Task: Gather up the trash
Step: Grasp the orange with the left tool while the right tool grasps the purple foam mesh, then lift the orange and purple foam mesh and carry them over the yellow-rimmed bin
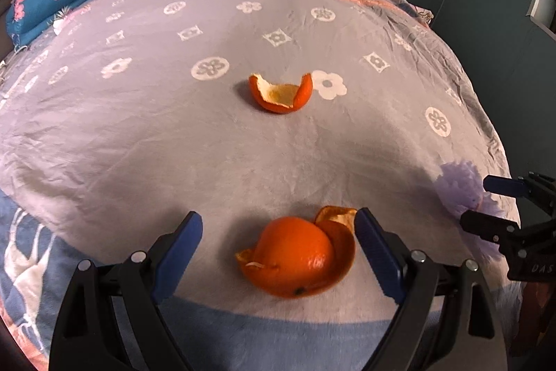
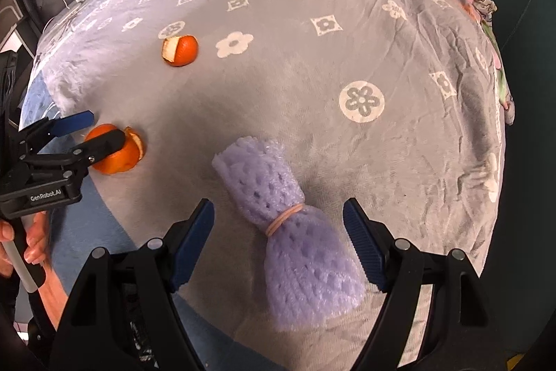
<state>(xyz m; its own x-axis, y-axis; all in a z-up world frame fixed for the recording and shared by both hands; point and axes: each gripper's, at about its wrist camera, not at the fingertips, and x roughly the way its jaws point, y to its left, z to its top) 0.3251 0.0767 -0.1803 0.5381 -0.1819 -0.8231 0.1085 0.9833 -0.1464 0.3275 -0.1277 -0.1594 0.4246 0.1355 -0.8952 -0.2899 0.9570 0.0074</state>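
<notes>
With both tongs held apart, the left tongs (image 1: 278,253) straddle the light, brittle orange peel (image 1: 295,256) low in frame, best pinched across its dome, while the soft, springy foam net (image 2: 295,232) lies between the right tongs (image 2: 278,242) on the bed (image 2: 399,162).

Flower-patterned grey blanket (image 1: 173,134) across bed, folded blue floral quilt (image 1: 52,2) at its head.

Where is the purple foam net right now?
In the right wrist view, the purple foam net lies on the bed blanket between the open right gripper fingers, right of the near orange peel.
</notes>
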